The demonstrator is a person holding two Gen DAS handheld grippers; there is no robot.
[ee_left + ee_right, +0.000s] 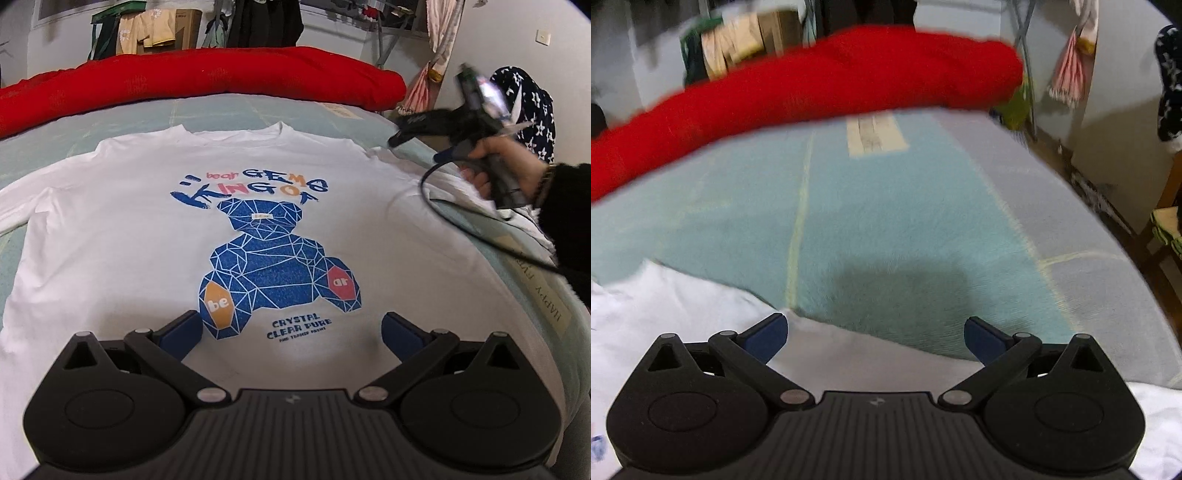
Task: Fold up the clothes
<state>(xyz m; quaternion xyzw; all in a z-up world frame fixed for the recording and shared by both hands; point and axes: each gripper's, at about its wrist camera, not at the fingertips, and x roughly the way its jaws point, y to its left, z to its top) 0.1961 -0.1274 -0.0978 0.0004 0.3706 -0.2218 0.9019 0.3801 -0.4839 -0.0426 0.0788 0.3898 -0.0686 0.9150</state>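
Flat: tee (122, 236) under L tool (291, 334) (open).

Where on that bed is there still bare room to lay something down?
The free patch is the blue sheet between the T-shirt collar and the red quilt, running to the bed's right side. A thin strip also shows left of the shirt. The middle is crowded: the spread shirt covers it, with both open tongs, left and right, over it.
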